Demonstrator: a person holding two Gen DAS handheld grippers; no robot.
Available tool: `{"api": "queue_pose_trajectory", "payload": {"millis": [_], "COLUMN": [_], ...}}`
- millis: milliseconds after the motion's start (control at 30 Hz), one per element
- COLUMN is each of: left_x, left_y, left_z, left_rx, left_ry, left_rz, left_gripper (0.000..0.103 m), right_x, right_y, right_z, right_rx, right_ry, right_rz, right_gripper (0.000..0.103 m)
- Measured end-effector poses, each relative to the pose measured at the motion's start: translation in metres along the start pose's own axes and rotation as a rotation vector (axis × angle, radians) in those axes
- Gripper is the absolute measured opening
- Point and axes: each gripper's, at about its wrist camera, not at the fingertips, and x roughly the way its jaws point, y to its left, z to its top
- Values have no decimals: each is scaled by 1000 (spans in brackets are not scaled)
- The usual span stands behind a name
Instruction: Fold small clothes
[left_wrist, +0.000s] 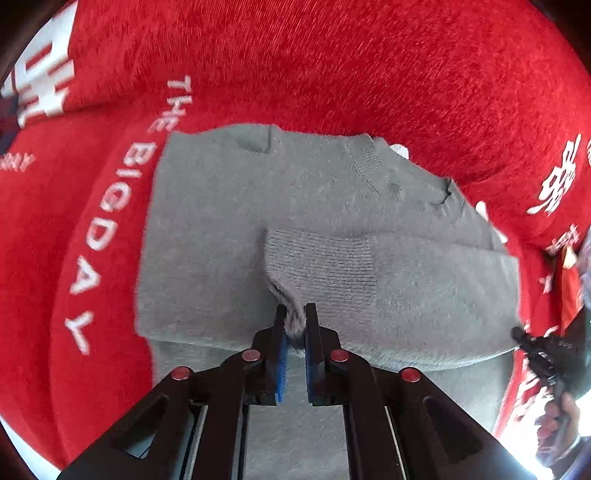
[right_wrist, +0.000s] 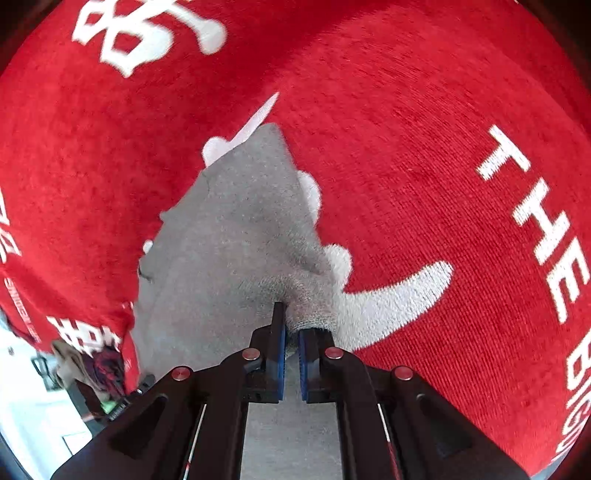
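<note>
Where both tongs (left_wrist: 294, 317) pinch, fuzzy grey sweater (left_wrist: 229, 221) bunches.

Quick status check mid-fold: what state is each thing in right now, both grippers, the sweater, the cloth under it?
Left gripper: shut on a pinch of the grey sweater.
Right gripper: shut on the sweater's ribbed edge.
Grey sweater: lying on the cloth, partly folded, one cuffed sleeve laid across the body.
Red cloth: spread flat under the sweater.

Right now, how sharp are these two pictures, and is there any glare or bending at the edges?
Left wrist view: red cloth streaked with motion blur, grey sweater soft, white glare bottom right. Right wrist view: crisper weave, blown-out white bottom left. Both bend strongly at the dark rims.
</note>
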Motion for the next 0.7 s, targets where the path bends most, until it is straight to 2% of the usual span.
{"api": "queue_pose_trajectory", "payload": {"millis": [33,167,267,500,700], "left_x": [-3,-15,-22,-25,-20], "left_y": [-1,-2,-4,1,-6], "left_z": [0,5,7,7,1], "left_rx": [20,68,112,99,90], "left_ry": [-10,-2,-11,13,34], "left_rz": [23,28,104,142,132], "left_gripper": [8,8,8,9,9], "right_x": [0,-10,-22,-27,-9], "right_y": [2,8,8,21,52], "right_z": [-3,-14,-17,-9,-12], "right_rx": [-11,-34,-36,-78,-205], "right_ry": [6,22,0,-52,-43], "right_rz": [-12,-47,-69,-92,-119], "right_gripper": [7,9,10,10,10]}}
